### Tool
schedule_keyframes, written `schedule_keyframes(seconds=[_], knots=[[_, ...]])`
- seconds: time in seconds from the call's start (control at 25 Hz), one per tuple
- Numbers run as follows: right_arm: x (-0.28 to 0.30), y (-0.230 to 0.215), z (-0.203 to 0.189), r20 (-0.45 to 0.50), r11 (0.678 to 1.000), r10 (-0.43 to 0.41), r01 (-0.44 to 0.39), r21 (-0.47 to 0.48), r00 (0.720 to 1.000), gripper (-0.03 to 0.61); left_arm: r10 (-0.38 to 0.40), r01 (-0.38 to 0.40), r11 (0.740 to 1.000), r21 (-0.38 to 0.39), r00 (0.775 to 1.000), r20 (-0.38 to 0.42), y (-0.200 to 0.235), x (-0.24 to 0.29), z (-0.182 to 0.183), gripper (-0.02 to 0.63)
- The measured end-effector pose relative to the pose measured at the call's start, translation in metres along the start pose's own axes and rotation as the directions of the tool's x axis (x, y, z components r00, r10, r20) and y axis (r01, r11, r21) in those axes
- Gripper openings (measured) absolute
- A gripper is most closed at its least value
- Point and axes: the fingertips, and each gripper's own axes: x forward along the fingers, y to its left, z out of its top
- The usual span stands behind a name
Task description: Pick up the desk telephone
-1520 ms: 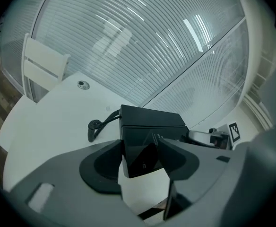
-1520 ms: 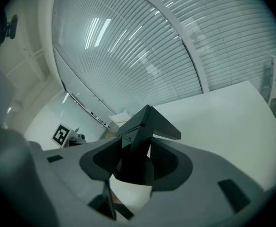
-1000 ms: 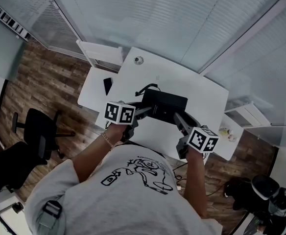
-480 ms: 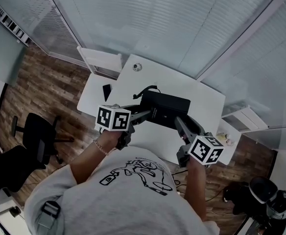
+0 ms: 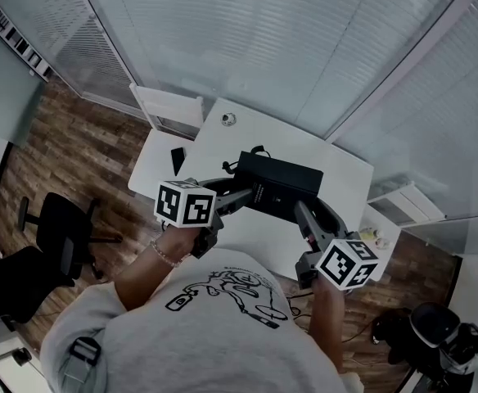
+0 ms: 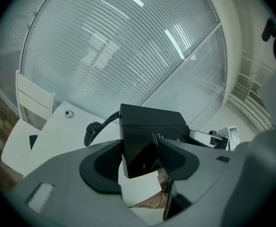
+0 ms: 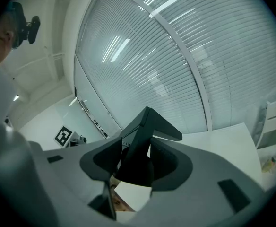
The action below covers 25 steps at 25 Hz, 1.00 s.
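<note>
The desk telephone (image 5: 280, 185) is a black wedge-shaped box, held in the air above the white desk (image 5: 223, 142). My left gripper (image 5: 243, 196) is shut on its left end, and my right gripper (image 5: 301, 210) is shut on its right end. In the left gripper view the telephone (image 6: 150, 129) sits wedged between the pads of the left gripper (image 6: 140, 157), and its coiled cord (image 6: 91, 131) hangs off to the left. The right gripper view shows the telephone (image 7: 145, 129) edge-on, clamped in the right gripper (image 7: 135, 167).
A small round object (image 5: 227, 119) and a flat dark device (image 5: 178, 155) lie on the desk. A white chair (image 5: 172, 105) stands behind it and a black office chair (image 5: 65, 219) to the left. A white shelf (image 5: 403, 205) is at the right. Blinds cover the far wall.
Both grippers have risen together with the telephone between them. It now hangs higher above the desk.
</note>
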Motion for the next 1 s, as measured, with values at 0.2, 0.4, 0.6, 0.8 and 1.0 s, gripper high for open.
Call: schedule_keyframes(seconds=[0.2,0.4,0.6,0.8,1.0], knots=[[0.001,-0.003,0.002,0.007,1.0,0.004,-0.004,0.008,1.0,0.176,0.005,-0.005,1.0,0.009,1.0,0.0,-0.001,0.002,0.003,0.233],[-0.002,0.002,-0.001,0.01,1.0,-0.001,0.001,-0.001,1.0,0.176,-0.003,0.003,1.0,0.001,1.0,-0.001,0.0,-0.001,-0.002,0.233],[0.003,-0.005,0.003,0.004,1.0,-0.007,0.007,0.006,1.0,0.176,-0.006,0.006,1.0,-0.005,1.0,-0.006,0.001,0.006,0.003,0.233],[0.002,-0.008,0.002,0.008,1.0,-0.009,0.009,0.003,1.0,0.176,-0.008,0.008,1.0,-0.006,1.0,-0.007,0.002,0.009,0.001,0.233],[0.001,-0.006,-0.006,0.006,1.0,-0.013,0.013,0.006,1.0,0.176,-0.006,0.006,1.0,-0.006,1.0,-0.01,0.005,0.008,-0.007,0.233]])
